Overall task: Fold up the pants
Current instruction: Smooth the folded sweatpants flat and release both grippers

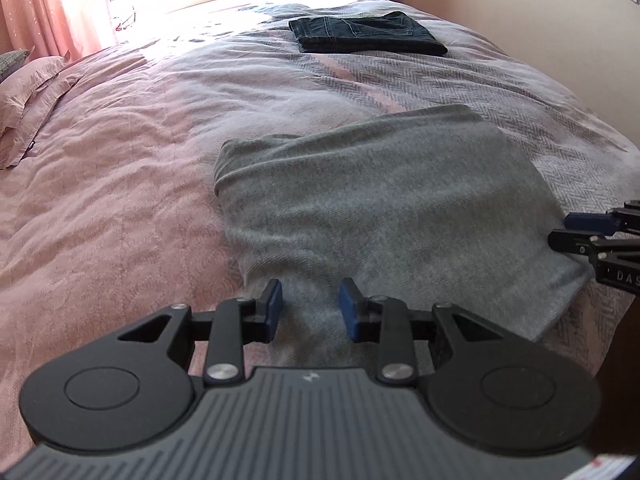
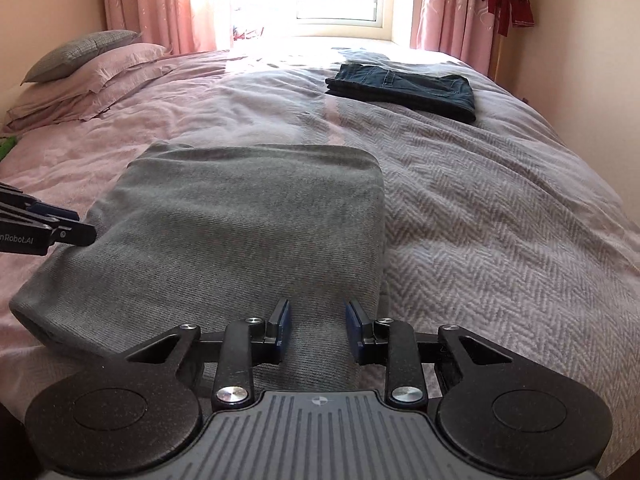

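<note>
Folded grey pants — both grippers apparently empty, agape.

Left wrist view: bed is bare cover from 9 to 11 o'clock, room to pass w/ nothing in the way. Grey folded pants fill centre to 3 o'clock; right gripper sits at their 3 o'clock edge. Folded jeans block 12–1 o'clock, far side. Pillows at 10 o'clock edge. Right wrist view: herringbone blanket bare at 2–4 o'clock.
</note>
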Action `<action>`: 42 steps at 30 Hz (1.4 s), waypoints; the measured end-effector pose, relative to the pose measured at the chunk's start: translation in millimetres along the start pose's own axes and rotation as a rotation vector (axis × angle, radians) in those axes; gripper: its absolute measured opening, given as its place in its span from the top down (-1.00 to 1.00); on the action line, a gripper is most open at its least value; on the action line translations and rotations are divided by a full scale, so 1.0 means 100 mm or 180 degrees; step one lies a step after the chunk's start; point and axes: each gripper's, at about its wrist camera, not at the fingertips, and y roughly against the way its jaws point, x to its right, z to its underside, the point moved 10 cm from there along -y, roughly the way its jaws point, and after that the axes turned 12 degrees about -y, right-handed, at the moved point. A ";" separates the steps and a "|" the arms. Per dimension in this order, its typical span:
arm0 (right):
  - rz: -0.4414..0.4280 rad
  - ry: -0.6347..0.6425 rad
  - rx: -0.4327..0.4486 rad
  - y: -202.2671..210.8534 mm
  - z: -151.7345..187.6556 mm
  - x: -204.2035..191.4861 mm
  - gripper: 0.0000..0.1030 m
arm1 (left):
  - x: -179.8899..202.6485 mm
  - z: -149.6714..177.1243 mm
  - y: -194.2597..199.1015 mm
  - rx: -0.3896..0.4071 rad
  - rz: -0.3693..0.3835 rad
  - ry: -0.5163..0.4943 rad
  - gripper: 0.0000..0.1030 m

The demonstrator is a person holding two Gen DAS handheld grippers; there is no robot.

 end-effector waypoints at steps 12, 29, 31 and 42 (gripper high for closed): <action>-0.0129 -0.0229 0.0296 0.42 0.02 -0.03 0.50 | 0.12 0.31 0.37 0.0122 0.0025 0.0077 0.54; -0.0209 -0.0817 0.0059 1.05 0.59 0.01 -0.06 | 0.59 0.64 1.05 -0.0112 -0.0116 0.0231 0.00; -0.0234 -0.0827 0.0103 1.20 0.65 -0.06 -0.08 | 0.67 0.70 1.19 -0.0086 -0.0143 0.0225 -0.13; -0.0439 -0.0620 0.0415 1.84 0.80 -0.41 -0.09 | 0.82 0.96 1.84 0.0124 -0.0327 0.0230 -0.24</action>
